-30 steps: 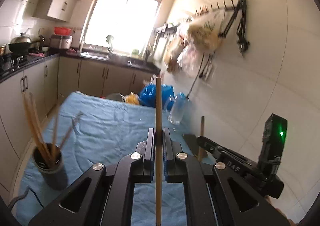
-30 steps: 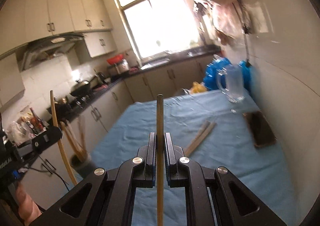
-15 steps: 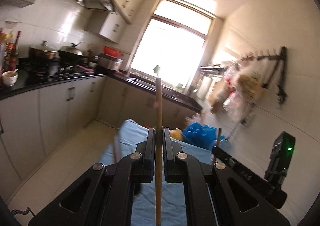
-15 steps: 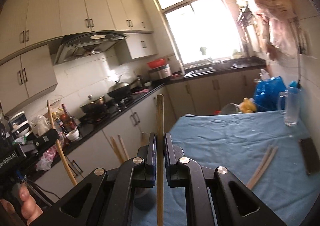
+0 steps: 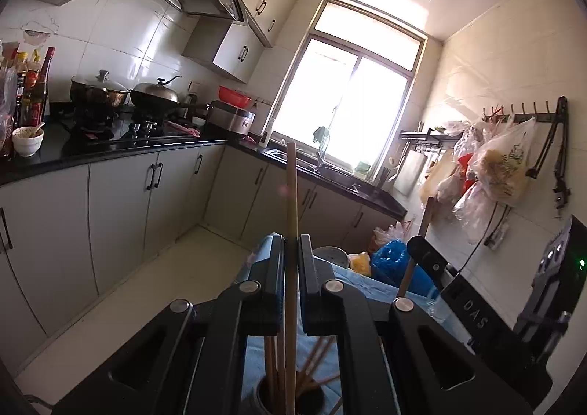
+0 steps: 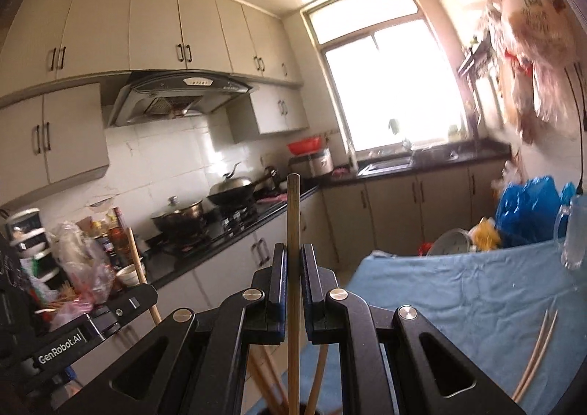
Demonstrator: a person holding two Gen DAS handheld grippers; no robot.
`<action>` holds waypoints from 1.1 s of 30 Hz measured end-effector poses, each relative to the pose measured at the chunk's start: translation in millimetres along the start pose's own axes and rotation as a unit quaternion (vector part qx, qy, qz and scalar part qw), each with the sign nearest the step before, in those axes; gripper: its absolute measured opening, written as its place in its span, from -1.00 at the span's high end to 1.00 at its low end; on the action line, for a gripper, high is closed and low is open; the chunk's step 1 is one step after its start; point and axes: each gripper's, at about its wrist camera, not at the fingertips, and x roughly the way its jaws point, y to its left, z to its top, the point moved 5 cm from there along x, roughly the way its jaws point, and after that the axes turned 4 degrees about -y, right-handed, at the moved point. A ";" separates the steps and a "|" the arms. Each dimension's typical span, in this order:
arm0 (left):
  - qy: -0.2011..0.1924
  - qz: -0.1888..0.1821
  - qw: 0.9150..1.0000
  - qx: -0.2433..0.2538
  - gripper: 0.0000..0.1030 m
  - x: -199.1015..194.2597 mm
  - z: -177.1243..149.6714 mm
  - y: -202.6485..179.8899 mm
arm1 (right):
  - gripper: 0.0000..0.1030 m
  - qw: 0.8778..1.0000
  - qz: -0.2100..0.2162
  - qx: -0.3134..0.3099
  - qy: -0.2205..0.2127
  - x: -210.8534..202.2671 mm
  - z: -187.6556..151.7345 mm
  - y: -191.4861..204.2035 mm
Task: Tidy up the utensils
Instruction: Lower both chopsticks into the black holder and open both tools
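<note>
My left gripper point(image 5: 291, 242) is shut on a wooden chopstick point(image 5: 291, 195) held upright. Its lower end hangs over the dark utensil cup point(image 5: 290, 398), which holds several chopsticks. My right gripper point(image 6: 292, 250) is shut on another upright chopstick point(image 6: 293, 217), right above the same cup, whose sticks point(image 6: 317, 378) show below the jaws. The right gripper also shows in the left wrist view point(image 5: 425, 253), close on the right. The left gripper shows in the right wrist view point(image 6: 143, 297), at the left. A pair of chopsticks point(image 6: 537, 352) lies on the blue tablecloth point(image 6: 458, 290).
A glass mug point(image 6: 572, 231), blue bags point(image 6: 528, 206) and a metal bowl point(image 6: 453, 242) stand at the table's far end. Kitchen counters with pots point(image 5: 99, 92) run along the left. Bags hang from a wall rack point(image 5: 502, 158) on the right.
Both grippers have tilted upward and moved in over the cup, each still holding its chopstick. The table has dropped out of most of the left view.
</note>
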 end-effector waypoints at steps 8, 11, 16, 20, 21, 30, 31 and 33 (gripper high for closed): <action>0.035 0.001 0.999 -0.003 0.88 44.7 -25.2 7.6 | 0.85 1.000 -0.021 0.010 0.019 36.6 -28.4 -12.9; 0.049 0.006 0.999 0.002 0.88 51.6 -35.9 7.7 | 0.85 0.999 -0.025 0.002 0.029 39.4 -38.4 -17.2; 0.062 0.009 0.998 0.016 0.88 54.6 -47.6 3.5 | 0.84 0.999 -0.024 -0.014 0.036 35.6 -46.6 -15.6; 0.068 0.014 0.997 0.018 0.88 51.8 -54.2 2.4 | 0.83 0.999 -0.026 -0.013 0.037 30.3 -48.6 -16.5; 0.069 0.015 0.997 0.017 0.88 51.1 -53.5 3.3 | 0.83 0.999 -0.028 -0.012 0.039 29.2 -48.6 -17.8; 0.066 0.039 0.997 0.012 0.86 28.1 -52.2 7.6 | 0.35 0.999 -0.040 -0.006 0.032 14.3 -38.1 -27.0; 0.065 0.041 0.997 0.011 0.86 24.6 -51.6 7.4 | 0.35 0.999 -0.041 -0.003 0.032 11.1 -36.5 -28.5; 0.058 0.047 0.997 0.010 0.77 14.7 -50.2 6.7 | 0.31 0.999 -0.043 -0.001 0.029 3.8 -33.7 -30.2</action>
